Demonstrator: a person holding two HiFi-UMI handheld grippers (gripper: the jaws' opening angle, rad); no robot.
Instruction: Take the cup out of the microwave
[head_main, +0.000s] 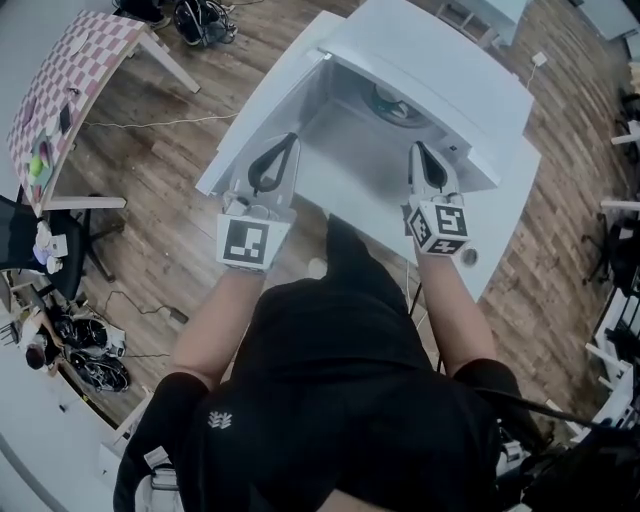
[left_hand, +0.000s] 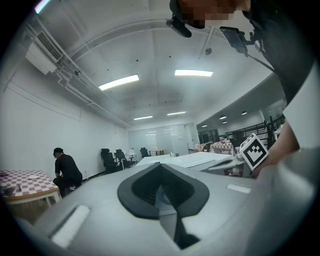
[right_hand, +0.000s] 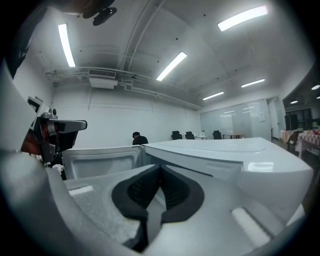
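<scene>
A white microwave (head_main: 430, 60) stands on a white table, its door (head_main: 255, 120) swung open to the left. Deep in the cavity lies a round grey-green shape (head_main: 392, 103); whether it is the cup or the turntable I cannot tell. My left gripper (head_main: 293, 138) is held in front of the open door, its black jaws meeting at the tips with nothing between them. My right gripper (head_main: 416, 148) is level with the cavity's right side, also shut and empty. The left gripper (left_hand: 160, 164) and right gripper (right_hand: 160, 167) show joined tips in their own views, and the microwave (right_hand: 225, 150) and its door (right_hand: 100, 160) lie just ahead.
The white table (head_main: 500, 230) reaches past the microwave on the right. A checkered table (head_main: 75, 70) stands at the far left on the wooden floor, with a cable (head_main: 150, 120) trailing nearby. A person in black (left_hand: 65, 170) sits in the background beside office chairs (left_hand: 112, 159).
</scene>
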